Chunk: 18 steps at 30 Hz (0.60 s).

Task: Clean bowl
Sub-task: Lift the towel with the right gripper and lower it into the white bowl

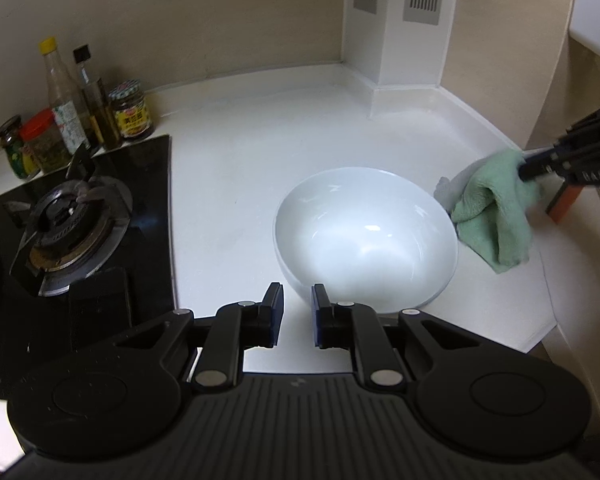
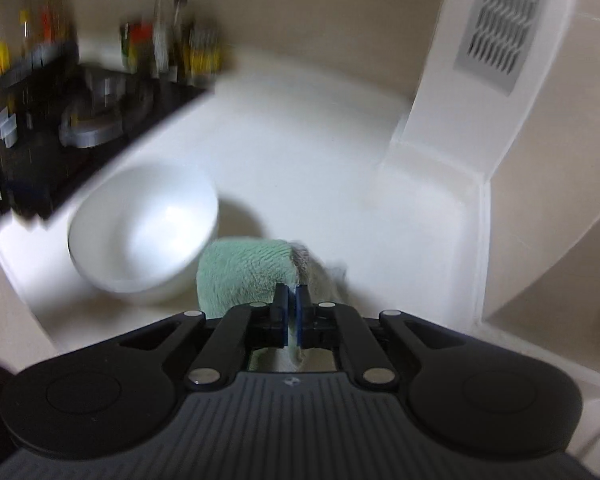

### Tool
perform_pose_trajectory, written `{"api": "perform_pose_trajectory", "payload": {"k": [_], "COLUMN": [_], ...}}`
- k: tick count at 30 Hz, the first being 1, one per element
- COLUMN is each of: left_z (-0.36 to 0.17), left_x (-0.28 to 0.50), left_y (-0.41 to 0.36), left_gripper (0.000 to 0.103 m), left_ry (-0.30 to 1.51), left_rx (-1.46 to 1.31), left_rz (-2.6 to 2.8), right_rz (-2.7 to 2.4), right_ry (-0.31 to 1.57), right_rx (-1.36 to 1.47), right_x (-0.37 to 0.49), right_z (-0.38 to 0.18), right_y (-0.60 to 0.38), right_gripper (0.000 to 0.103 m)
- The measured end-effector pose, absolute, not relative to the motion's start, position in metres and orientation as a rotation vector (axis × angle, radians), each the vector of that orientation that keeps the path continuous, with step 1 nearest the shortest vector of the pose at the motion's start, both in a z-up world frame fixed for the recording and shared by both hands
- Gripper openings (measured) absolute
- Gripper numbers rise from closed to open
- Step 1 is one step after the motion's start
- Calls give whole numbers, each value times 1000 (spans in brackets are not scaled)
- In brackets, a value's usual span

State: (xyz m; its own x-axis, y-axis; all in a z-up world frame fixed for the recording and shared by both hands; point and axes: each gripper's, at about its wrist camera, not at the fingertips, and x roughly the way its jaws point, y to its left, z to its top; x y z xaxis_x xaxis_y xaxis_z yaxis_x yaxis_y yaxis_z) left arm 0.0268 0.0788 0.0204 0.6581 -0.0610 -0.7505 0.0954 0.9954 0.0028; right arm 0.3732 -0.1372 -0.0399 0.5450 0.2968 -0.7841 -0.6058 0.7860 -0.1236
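A white bowl (image 1: 366, 236) stands empty on the white counter (image 1: 260, 128), tilted slightly. My left gripper (image 1: 297, 300) is open, its fingertips just short of the bowl's near rim and touching nothing. My right gripper (image 1: 528, 166) is shut on a green cloth (image 1: 492, 208) that hangs just right of the bowl, above the counter. In the right wrist view the gripper (image 2: 292, 296) pinches the green cloth (image 2: 248, 272), and the bowl (image 2: 144, 232) lies to the left of it.
A black gas hob with a burner (image 1: 72, 224) lies left of the bowl. Several sauce bottles and jars (image 1: 80, 108) stand behind it by the wall. A white column with vents (image 1: 400, 20) rises at the back. The counter edge (image 1: 548, 320) runs at the right.
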Motion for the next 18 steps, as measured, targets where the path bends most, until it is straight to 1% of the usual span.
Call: {"api": "perform_pose_trajectory", "payload": {"k": [3,9,13,15,17,18], "left_z": [25,28,25,26,26,26], "left_x": [28,29,31,30,30,31], "left_y": [88,106,114,118,122,125], "left_gripper": [15,15,15,15,15,15], "left_ry": [836,825,828,824,818,819], "left_rx": [41,31,32,31,29,26], "left_rz": [-87,-84,-96,-107,-119,-124], "right_rz": [505,416,502,603,705,716], "right_ry": [820,686,674,738,825,827], "right_rx": [-249,-244,-200,-188,-209,-218], "right_x": [375,371,368,367,361,357], "right_z": [-25,8,6,-9,-25,-27], "right_y": [-147,-117,-78,-52,-29,-26], "right_gripper": [1,1,2,5,11,15]}}
